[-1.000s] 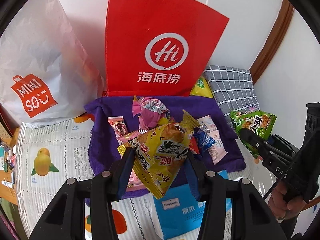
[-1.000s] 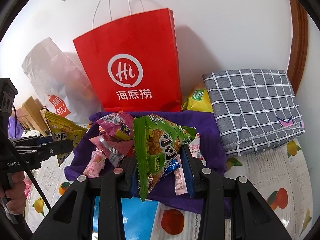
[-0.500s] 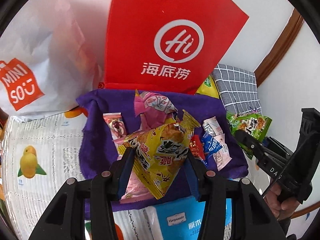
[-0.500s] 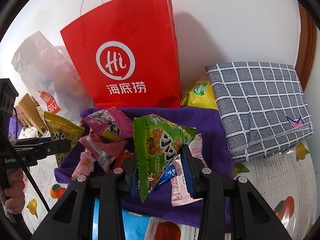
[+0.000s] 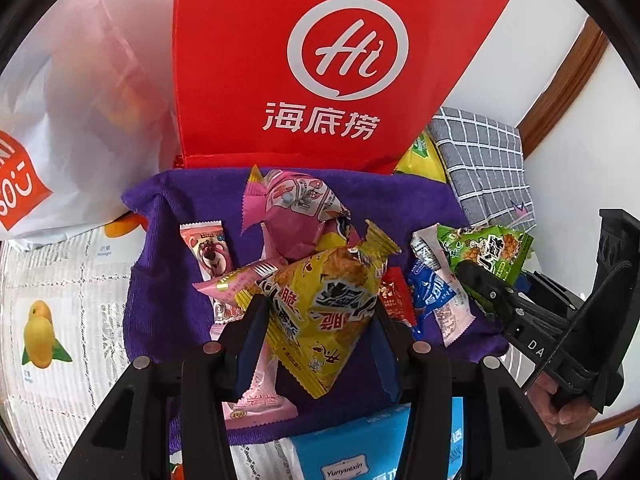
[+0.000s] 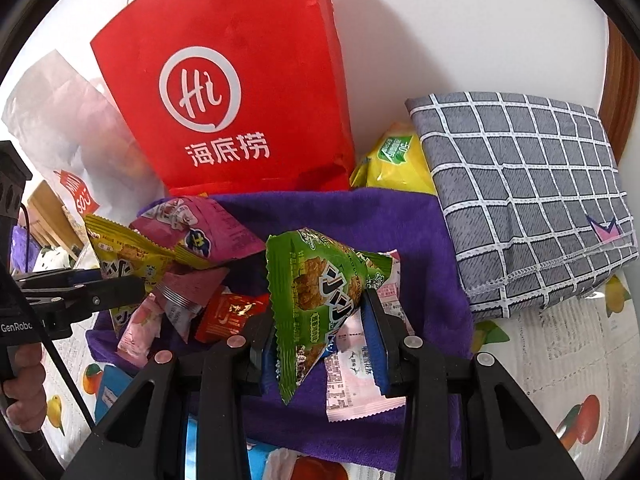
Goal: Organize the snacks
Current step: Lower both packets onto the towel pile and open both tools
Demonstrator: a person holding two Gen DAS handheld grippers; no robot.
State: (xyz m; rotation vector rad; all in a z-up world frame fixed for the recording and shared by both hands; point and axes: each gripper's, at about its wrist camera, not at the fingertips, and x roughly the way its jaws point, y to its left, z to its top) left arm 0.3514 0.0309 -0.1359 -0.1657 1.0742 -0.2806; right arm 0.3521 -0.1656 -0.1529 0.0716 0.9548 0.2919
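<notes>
My left gripper (image 5: 316, 320) is shut on a yellow snack packet (image 5: 324, 304) and holds it above the purple cloth (image 5: 160, 292). My right gripper (image 6: 320, 328) is shut on a green snack packet (image 6: 316, 292) above the same cloth (image 6: 424, 256). Each gripper shows in the other's view: the right one with its green packet (image 5: 488, 252) at the right, the left one with its yellow packet (image 6: 124, 256) at the left. Several loose snacks lie on the cloth, among them a pink packet (image 5: 296, 216) and a red sachet (image 6: 228, 312). A red paper bag (image 5: 320, 64) stands behind the cloth.
A white MINISO bag (image 5: 60, 128) stands at the back left. A folded grey checked cloth (image 6: 524, 192) lies at the right, with a yellow packet (image 6: 392, 164) beside it. A blue box (image 5: 352, 448) lies at the cloth's near edge. The table has a fruit-print cover (image 5: 52, 320).
Both grippers have moved forward toward the red bag, each still holding its packet. The bag and the cloth now look larger and closer.
</notes>
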